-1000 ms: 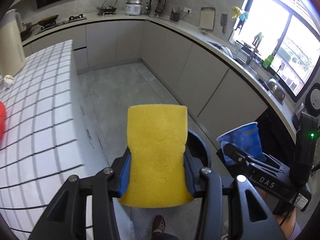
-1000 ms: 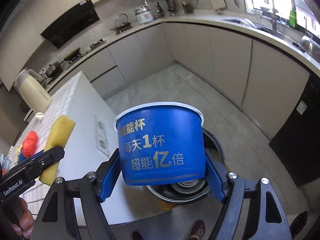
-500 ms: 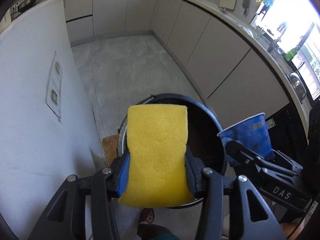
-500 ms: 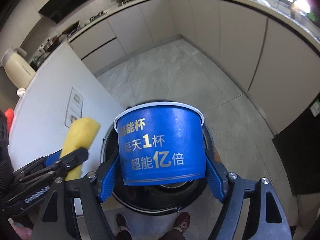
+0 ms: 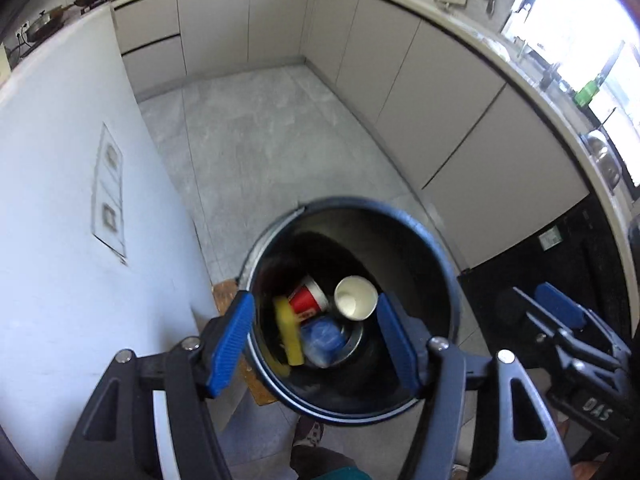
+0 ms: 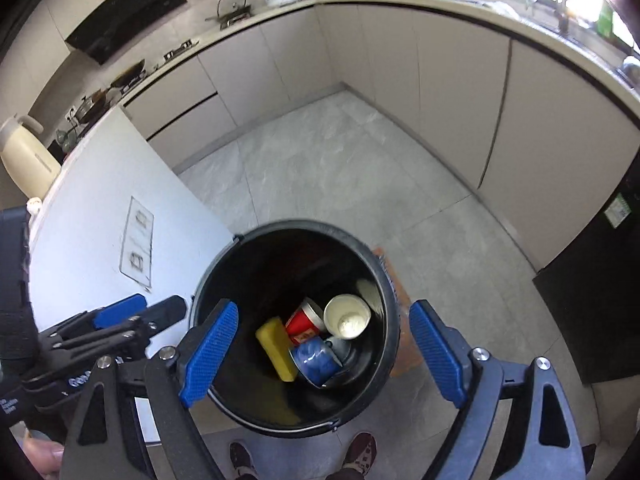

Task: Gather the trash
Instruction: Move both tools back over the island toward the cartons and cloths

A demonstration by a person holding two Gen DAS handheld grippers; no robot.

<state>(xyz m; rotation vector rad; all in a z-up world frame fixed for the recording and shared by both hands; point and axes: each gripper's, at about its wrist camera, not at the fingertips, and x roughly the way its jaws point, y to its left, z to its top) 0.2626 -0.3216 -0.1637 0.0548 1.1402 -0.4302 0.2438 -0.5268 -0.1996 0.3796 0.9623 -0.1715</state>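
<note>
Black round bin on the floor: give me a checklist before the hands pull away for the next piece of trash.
1. Yellow sponge inside black round bin: ok.
2. Blue paper cup inside the bin: ok.
3. Left gripper empty, jaws opening: ok.
4. Right gripper empty, jaws opening: ok.
5. Nothing caught on the bin's rim: ok.
6. More trash left on the white counter: cannot tell.
</note>
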